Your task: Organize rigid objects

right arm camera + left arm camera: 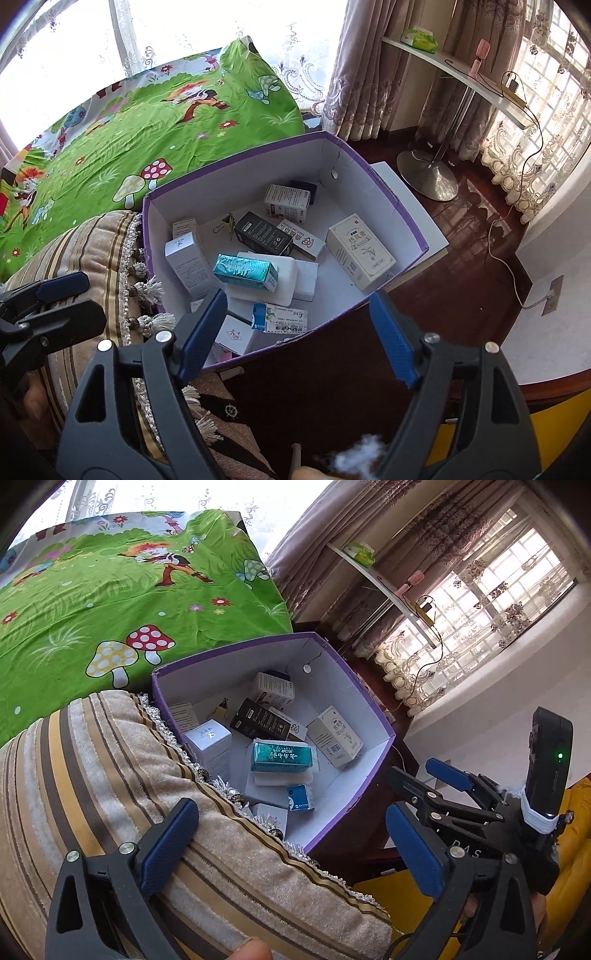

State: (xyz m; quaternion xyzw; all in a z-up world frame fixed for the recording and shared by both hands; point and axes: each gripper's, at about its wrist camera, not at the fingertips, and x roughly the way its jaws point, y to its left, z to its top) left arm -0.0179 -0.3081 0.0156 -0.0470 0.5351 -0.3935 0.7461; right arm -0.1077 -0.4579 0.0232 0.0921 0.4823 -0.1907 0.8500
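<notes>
At frame centre, one purple-rimmed box [384, 206] holds roughly ten small cartons, one teal carton [245, 271] topmost, while the left claw [291, 843] and right claw [299, 334] both gape empty.

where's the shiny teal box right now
In both wrist views the teal box lies near the middle of the purple-edged carton, on a white block, with the black box just behind it.
</notes>
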